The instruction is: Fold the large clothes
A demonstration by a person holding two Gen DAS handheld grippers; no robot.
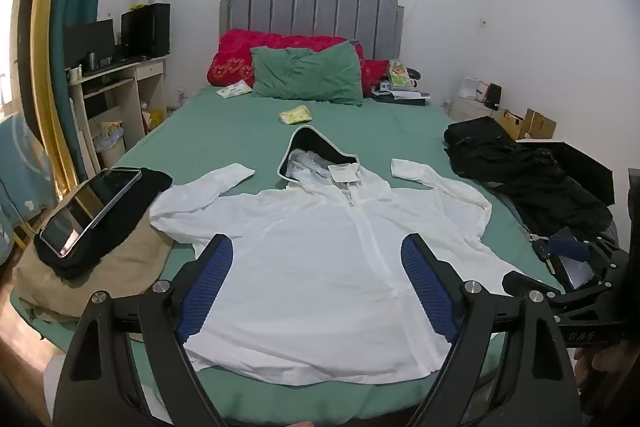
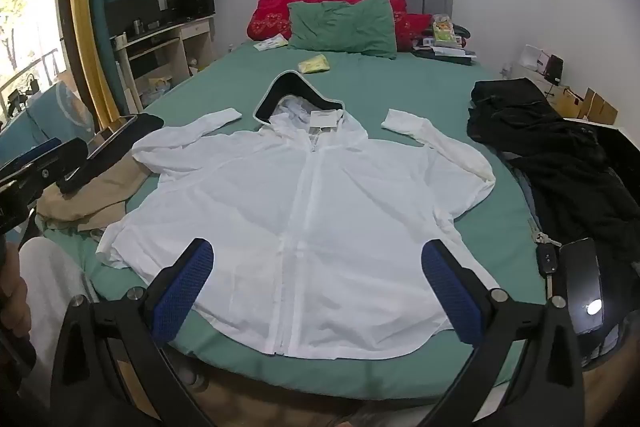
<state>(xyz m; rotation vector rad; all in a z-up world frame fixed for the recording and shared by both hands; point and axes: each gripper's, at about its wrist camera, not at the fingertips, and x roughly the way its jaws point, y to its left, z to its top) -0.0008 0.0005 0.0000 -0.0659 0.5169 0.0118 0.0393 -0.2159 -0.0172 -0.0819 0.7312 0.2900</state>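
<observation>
No fold has been made yet: at the foot edge of the bed (image 2: 360,375) the fingers of the left gripper (image 1: 316,291) and the right gripper (image 2: 320,291) are spread wide and empty above the white hooded jacket (image 2: 288,211), which is laid flat, zipped, sleeves out. A phone (image 2: 584,287) and car key (image 2: 545,259) are seen just beside its right hem, a black garment (image 2: 560,155) along the right edge and a tablet (image 1: 88,207) on folded clothes at the left edge; the pillows (image 2: 344,23) lie well clear at the headboard.

Soft, even room light, sharp focus. Daylight blows out the window (image 2: 24,23) at left. Fisheye bends the edges, corners black.
</observation>
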